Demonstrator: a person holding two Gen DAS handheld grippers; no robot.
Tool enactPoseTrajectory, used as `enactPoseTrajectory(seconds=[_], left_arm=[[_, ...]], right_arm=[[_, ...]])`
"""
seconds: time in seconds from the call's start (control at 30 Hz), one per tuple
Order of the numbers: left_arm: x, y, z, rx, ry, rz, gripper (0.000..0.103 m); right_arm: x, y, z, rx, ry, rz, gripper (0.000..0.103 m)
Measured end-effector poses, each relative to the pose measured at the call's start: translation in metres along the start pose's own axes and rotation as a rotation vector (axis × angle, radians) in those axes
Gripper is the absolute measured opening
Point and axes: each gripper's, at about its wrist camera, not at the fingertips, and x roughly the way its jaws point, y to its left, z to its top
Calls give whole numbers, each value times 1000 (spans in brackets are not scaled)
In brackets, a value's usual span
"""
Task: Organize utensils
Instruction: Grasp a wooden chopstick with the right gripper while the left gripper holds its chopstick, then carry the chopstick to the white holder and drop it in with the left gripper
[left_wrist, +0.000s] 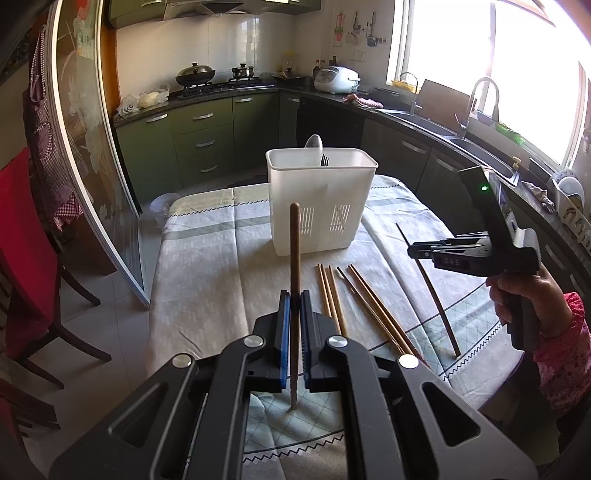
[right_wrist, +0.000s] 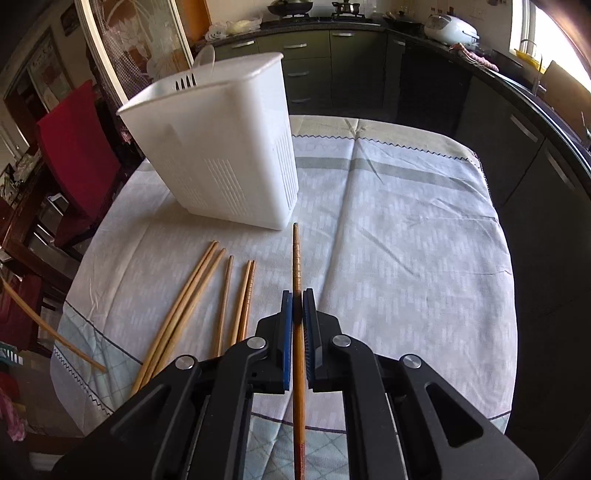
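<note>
Left wrist view: spoon (left_wrist: 314, 144) and fork (left_wrist: 324, 160) already stand in the bin (left_wrist: 321, 206) ahead of the left gripper (left_wrist: 294, 306), which pinches one chopstick (left_wrist: 294, 258), the right gripper (right_wrist: 297, 306) pinches another chopstick (right_wrist: 296, 266), and six loose chopsticks (right_wrist: 207, 306) remain on the surface (right_wrist: 406, 240) left of the right gripper.

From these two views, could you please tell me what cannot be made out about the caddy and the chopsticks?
- Caddy contents: in the left wrist view only a spoon bowl and fork tines clear the rim; the wall hides the rest. In the right wrist view the inside is hidden.
- Left hand-held gripper: its chopstick hides the caddy's middle.
- Right hand-held gripper: its chopstick runs off the bottom edge.
- Loose chopsticks: near ends hidden behind the gripper body.
</note>
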Motion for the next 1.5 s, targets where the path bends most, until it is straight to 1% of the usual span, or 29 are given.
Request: enactPoseTrajectory(seconds=[0.1, 0.23, 0.4, 0.5, 0.7, 0.87, 0.97, 1.13, 1.33, 1.5], left_arm=[[0, 0, 0, -1, 4, 1, 5], [-1, 2, 1, -4, 7, -2, 5], [-1, 3, 0, -3, 9, 2, 5], [0, 4, 0, -2, 10, 4, 5], [0, 4, 0, -2, 14, -3, 5], [-4, 5, 7, -10, 14, -20, 5], [-7, 3, 15, -9, 11, -30, 6], [-19, -1, 48, 6, -24, -45, 5], [-37, -7, 111, 22, -107, -42, 5], [-43, -11, 167, 23, -195, 12, 5]], right_arm=[[-34, 3, -8, 1, -92, 21, 7], [-79, 6, -26, -8, -206, 20, 7], [-116, 11, -50, -24, -284, 24, 6], [-133, 14, -67, -32, -320, 19, 6], [-153, 10, -94, -12, -358, 13, 6], [-160, 5, -99, -2, -369, 17, 7], [-160, 4, -100, -1, -369, 26, 7], [-159, -1, -101, 11, -370, 34, 6], [-157, -8, -103, 32, -365, 39, 7], [-154, -14, -104, 51, -364, 44, 7]])
